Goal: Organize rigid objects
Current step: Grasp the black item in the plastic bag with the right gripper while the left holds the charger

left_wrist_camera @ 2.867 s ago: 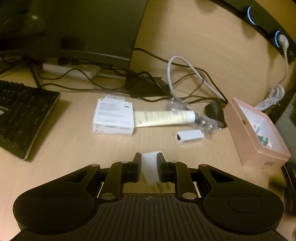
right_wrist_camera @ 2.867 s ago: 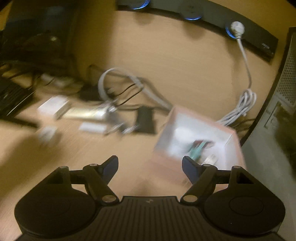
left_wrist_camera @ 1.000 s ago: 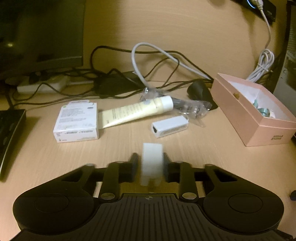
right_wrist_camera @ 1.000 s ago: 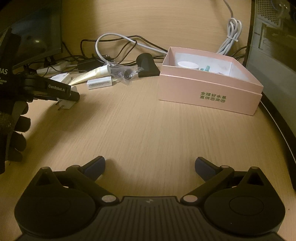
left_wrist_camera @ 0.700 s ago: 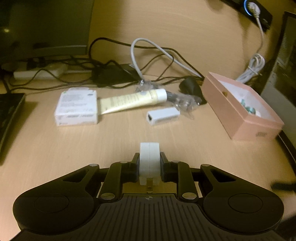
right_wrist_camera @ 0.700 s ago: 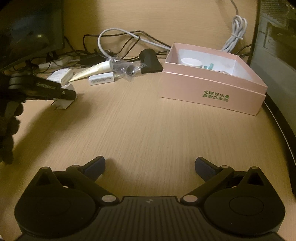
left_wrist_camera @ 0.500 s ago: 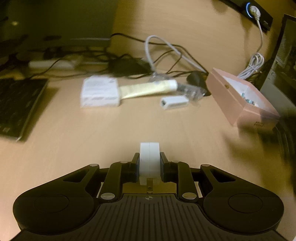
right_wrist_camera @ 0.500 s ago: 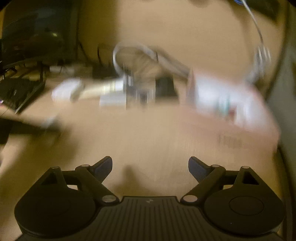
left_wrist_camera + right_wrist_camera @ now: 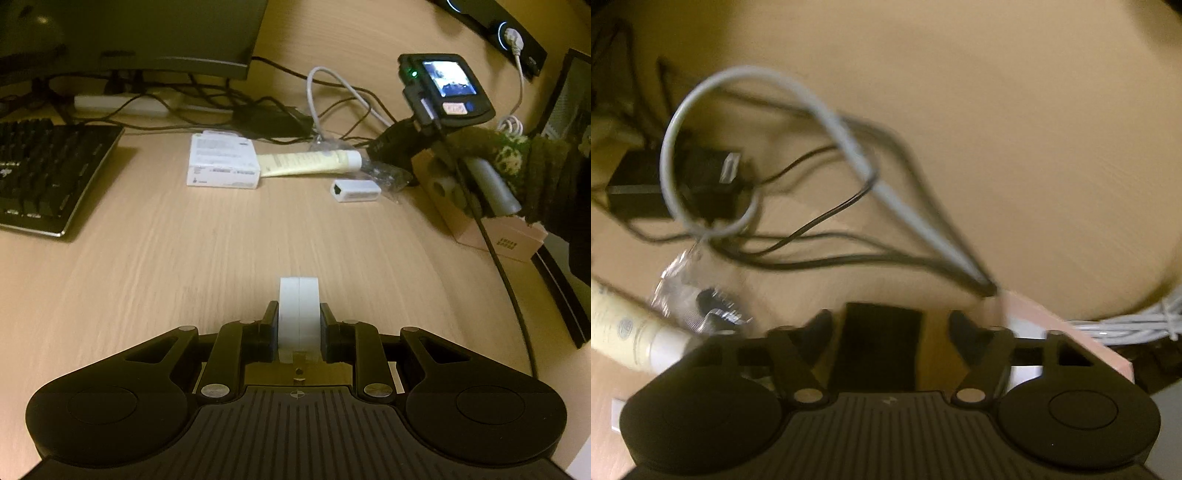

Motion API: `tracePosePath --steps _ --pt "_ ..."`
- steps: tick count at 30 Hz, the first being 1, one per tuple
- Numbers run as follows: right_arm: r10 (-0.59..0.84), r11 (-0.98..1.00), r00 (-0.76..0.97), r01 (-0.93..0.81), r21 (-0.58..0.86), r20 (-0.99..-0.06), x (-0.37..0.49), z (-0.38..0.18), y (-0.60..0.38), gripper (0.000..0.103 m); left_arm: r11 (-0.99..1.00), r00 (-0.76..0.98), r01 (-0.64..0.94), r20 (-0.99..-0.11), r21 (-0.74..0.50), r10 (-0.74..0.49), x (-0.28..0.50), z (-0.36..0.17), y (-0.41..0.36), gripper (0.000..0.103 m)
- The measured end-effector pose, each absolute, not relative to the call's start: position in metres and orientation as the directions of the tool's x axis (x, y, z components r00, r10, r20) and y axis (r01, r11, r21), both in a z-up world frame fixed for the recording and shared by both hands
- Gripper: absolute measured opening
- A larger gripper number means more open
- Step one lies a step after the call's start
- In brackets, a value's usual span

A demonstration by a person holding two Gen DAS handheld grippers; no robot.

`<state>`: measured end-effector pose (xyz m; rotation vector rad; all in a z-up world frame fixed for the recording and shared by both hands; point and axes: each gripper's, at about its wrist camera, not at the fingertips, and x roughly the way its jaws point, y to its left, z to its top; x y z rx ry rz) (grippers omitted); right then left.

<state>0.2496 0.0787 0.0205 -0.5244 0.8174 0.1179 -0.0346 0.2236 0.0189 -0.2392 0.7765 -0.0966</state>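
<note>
Left wrist view: the left gripper has its jaws clenched on a small white charger block, held above the wooden surface, its narrow edge up and its long side running away from the camera. Ahead lie a white carton flat on its face, a yellow tube stretched sideways with its white cap to the right, and a white adapter also lying crosswise. A black keyboard sits far left, tangled cables behind. To the right, a gloved hand carrying the other tool hides much of the pink box. Right wrist view, blurred: the right gripper has just been closing its jaws, now part-open either side of a black object without clearly pressing it. Crinkled plastic bag and tube crowd its left, the pink box corner its right
</note>
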Motion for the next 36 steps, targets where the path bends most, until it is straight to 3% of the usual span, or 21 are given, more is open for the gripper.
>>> tracePosePath --steps 2,14,19,20,24,27,36 --pt "-0.101 0.849 0.689 -0.316 -0.423 -0.717 0.243 0.016 0.086 0.047 0.967 0.708 -0.006 -0.684 -0.253 -0.175 -0.034 0.019 0.224 0.024" --pt "0.221 0.846 0.589 -0.513 -0.148 -0.778 0.110 0.024 0.067 0.047 0.960 0.688 0.021 -0.693 -0.280 -0.217 -0.031 0.020 0.212 0.024" --pt "0.283 0.813 0.578 -0.567 -0.128 -0.765 0.045 0.027 0.043 0.047 0.961 0.674 0.068 -0.698 -0.267 -0.242 -0.029 0.020 0.202 0.025" --pt "0.276 0.804 0.596 -0.573 -0.158 -0.754 0.033 0.030 0.039 0.048 0.961 0.672 0.079 -0.698 -0.265 -0.248 -0.029 0.020 0.200 0.025" --pt "0.239 0.777 0.661 -0.570 -0.268 -0.711 -0.005 0.028 0.026 0.070 0.969 0.669 0.101 -0.706 -0.225 -0.233 -0.030 0.020 0.193 0.025" --pt "0.214 0.792 0.693 -0.536 -0.292 -0.689 -0.018 0.030 0.016 0.070 0.974 0.670 0.118 -0.708 -0.194 -0.222 -0.030 0.020 0.189 0.025" --pt "0.340 0.906 0.650 -0.421 0.050 -0.680 0.045 0.064 0.030 0.070 0.978 0.684 0.111 -0.701 -0.174 -0.203 -0.035 0.020 0.184 0.024"
